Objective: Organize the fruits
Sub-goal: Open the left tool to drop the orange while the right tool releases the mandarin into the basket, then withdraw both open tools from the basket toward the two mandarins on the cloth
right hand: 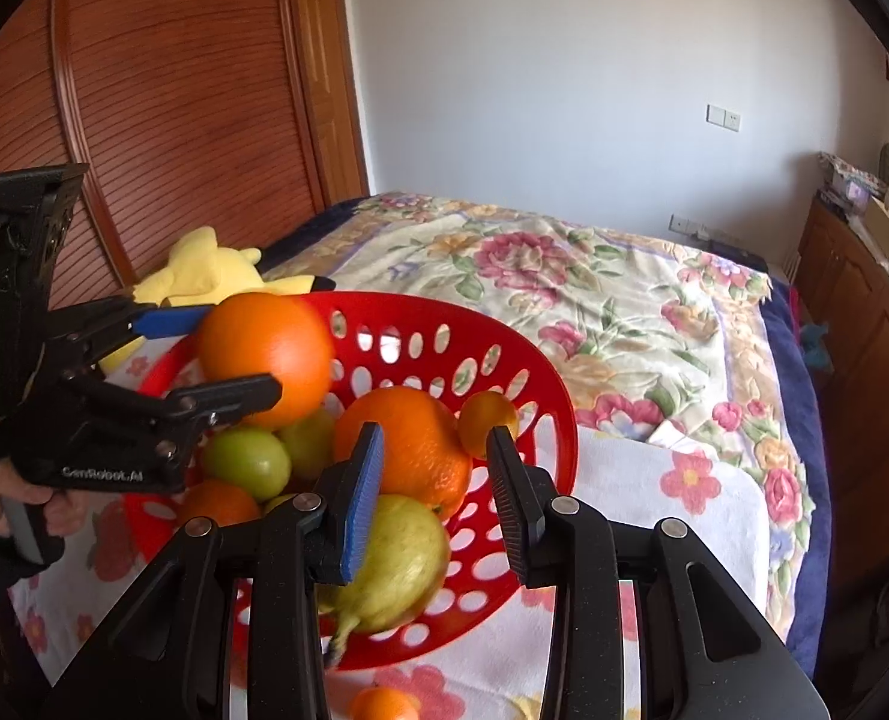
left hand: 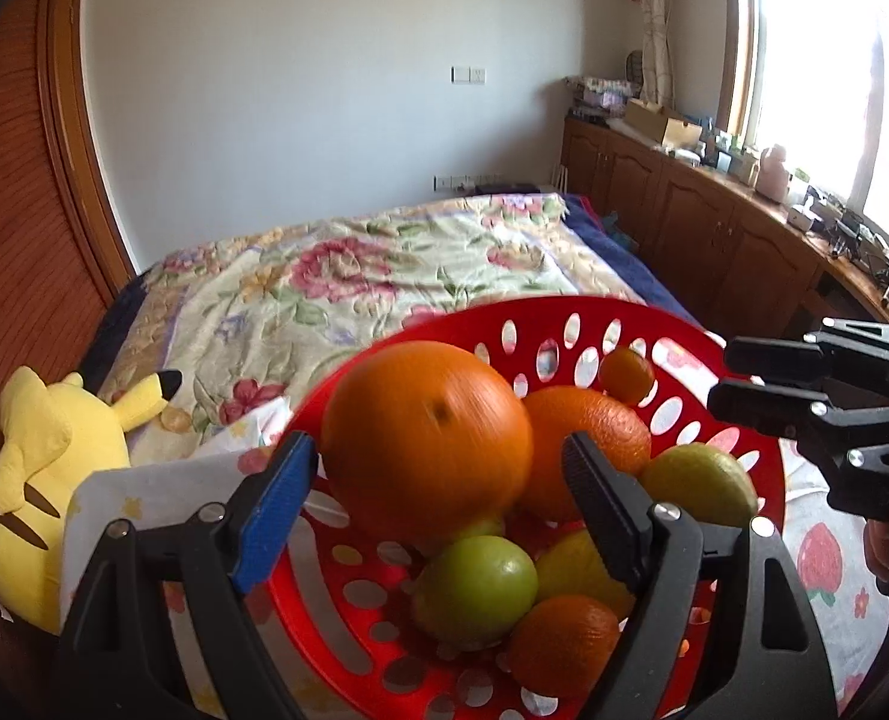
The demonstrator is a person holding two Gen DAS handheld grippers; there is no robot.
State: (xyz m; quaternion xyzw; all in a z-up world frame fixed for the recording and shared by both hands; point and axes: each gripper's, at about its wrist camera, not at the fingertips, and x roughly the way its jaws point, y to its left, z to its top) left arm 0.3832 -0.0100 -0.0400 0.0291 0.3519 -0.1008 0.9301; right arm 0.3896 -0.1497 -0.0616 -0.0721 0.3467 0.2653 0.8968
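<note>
Between the left tongs (left hand: pixel 438 468), over the red basket (right hand: pixel 540 384), sits a big orange (left hand: pixel 426 438), blurred as if moving. Whether the pads are clamped on it or have just let go I cannot tell: the blue pad touches its left flank, while the black pad looks slightly proud of its right side. The right tongs (right hand: pixel 435 468) stand apart and empty, just above a yellow-green pear-shaped fruit (right hand: pixel 396 564) and a second orange (right hand: pixel 408 450).

Chief risk, in my judgement: the big orange is round, smooth-skinned and heavy-looking, resting high on a heap of green fruit (left hand: pixel 474 594) and smaller oranges. Released there, it could roll off the pile and over the low rim, or shove the small tangerine (right hand: pixel 486 423) at the far wall out. The basket is shallow, glossy hard plastic pierced with oval holes, and sits on soft flowered bedding (right hand: pixel 624 312), so it may tip under a push. One small orange (right hand: pixel 384 705) already lies outside, below the right tongs.
</note>
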